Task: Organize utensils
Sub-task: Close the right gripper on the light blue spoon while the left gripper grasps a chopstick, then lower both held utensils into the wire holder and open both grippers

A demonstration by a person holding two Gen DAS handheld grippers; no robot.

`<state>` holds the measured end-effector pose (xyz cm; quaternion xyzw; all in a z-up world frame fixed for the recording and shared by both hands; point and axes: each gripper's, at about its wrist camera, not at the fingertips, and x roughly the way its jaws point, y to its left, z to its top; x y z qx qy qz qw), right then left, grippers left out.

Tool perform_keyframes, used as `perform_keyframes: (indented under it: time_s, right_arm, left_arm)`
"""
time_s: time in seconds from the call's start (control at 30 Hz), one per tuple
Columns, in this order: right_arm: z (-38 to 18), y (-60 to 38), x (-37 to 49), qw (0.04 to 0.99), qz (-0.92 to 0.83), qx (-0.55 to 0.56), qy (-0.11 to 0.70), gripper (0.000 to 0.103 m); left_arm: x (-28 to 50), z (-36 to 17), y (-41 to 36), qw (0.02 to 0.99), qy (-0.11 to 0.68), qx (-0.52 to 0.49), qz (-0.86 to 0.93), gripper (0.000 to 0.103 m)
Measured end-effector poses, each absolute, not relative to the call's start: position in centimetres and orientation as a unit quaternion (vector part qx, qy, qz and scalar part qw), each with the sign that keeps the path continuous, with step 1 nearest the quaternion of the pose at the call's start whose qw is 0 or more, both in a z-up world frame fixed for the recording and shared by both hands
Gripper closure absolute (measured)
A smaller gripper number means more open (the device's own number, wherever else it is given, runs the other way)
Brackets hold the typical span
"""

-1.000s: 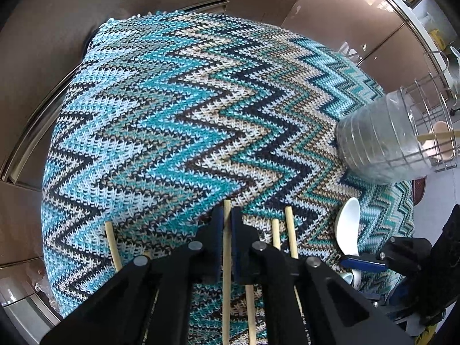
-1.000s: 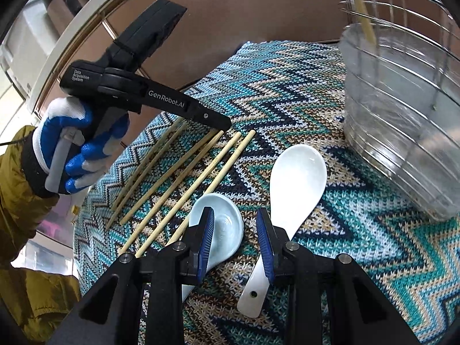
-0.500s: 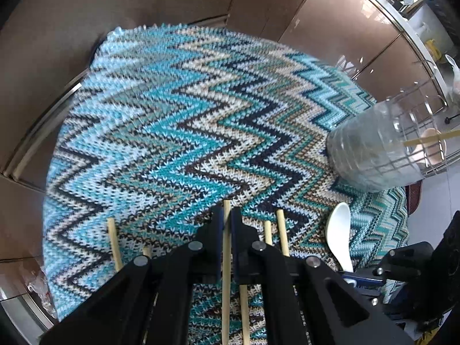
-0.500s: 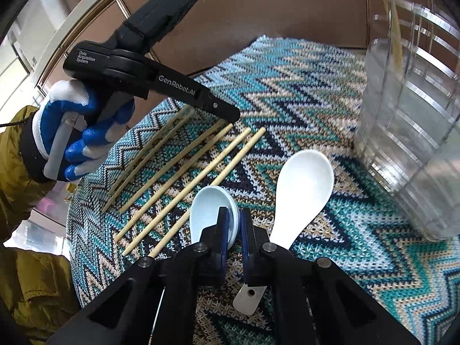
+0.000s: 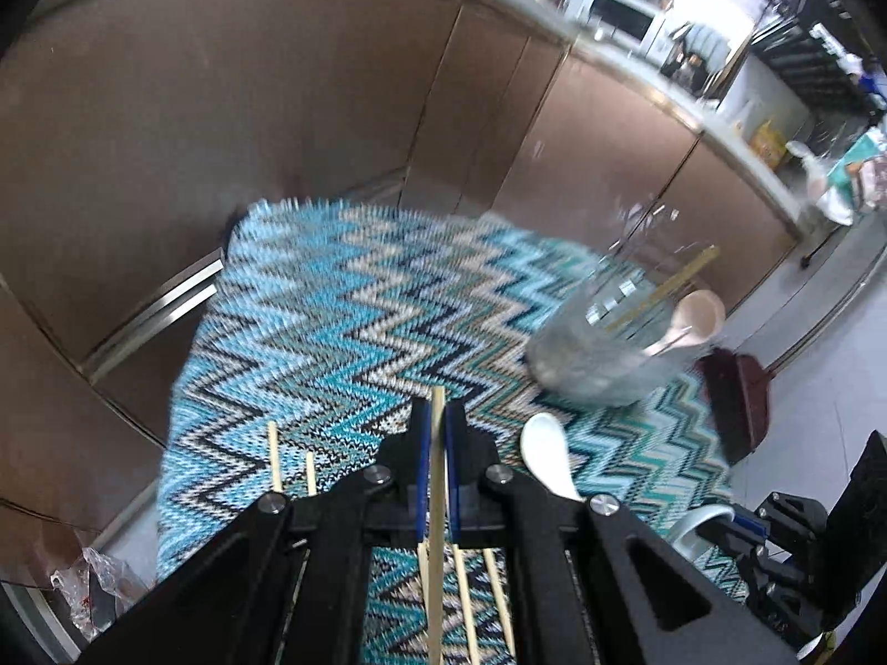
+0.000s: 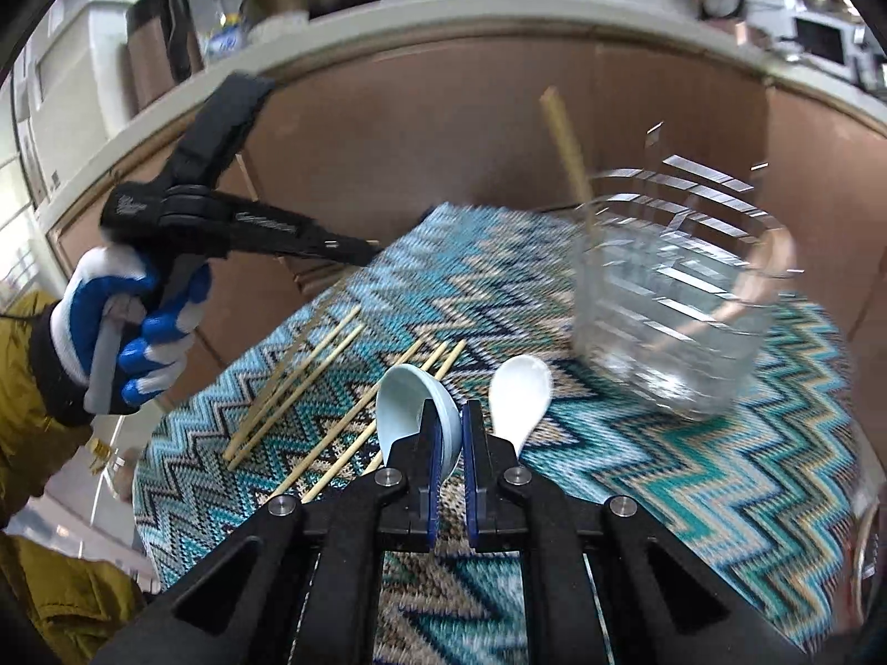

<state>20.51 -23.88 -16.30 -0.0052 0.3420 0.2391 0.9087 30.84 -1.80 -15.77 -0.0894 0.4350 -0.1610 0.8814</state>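
- While my left gripper [image 5: 436, 432] pinches one chopstick [image 5: 437, 476] along its length, it may pivot or slide out in transit.
- My right gripper [image 6: 448, 432] clamps the pale-blue spoon [image 6: 413, 404] by its bowl rim; glazed ceramic could slip.
- Clear holder [image 6: 673, 299] stands near; white spoon [image 6: 521, 390] and chopsticks [image 6: 310, 377] lie on the zigzag mat [image 6: 693, 476].

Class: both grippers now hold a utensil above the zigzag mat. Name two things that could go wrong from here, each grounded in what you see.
1. The left gripper pinches one thin chopstick between its pads; it may pivot or slip.
2. The right gripper grips the pale blue spoon at its curved bowl, so it could squirt out before reaching the clear holder.
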Motion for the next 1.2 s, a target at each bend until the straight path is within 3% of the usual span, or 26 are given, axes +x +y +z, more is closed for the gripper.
perform_keyframes:
  time_s: [0.37,0.73,0.9,1.2]
  right_arm:
    - [-7.9,-29.3,13.2,0.969,0.113,0.025,0.220,0.096]
    - [-1.5,-31.8,16.2,0.995,0.017,0.029,0.094,0.096]
    - [-1.8,-32.3,20.8,0.998,-0.002,0.031,0.062,0.096]
    - [-7.3,-32.7,27.8,0.996,-0.039,0.030,0.068,0.096]
  left_arm:
    - [24.5,-4.1,-2.6,0.923,0.312,-0.106,-0.197,0.099]
    - [28.0,5.0,-10.2,0.942,0.187,-0.147,-0.235,0.099]
    - [32.3,4.7,-13.0,0.952,0.141,-0.169,-0.213,0.099]
    - [39.4,-2.5,-15.1,0.964,0.128,-0.187,-0.139,0.099]
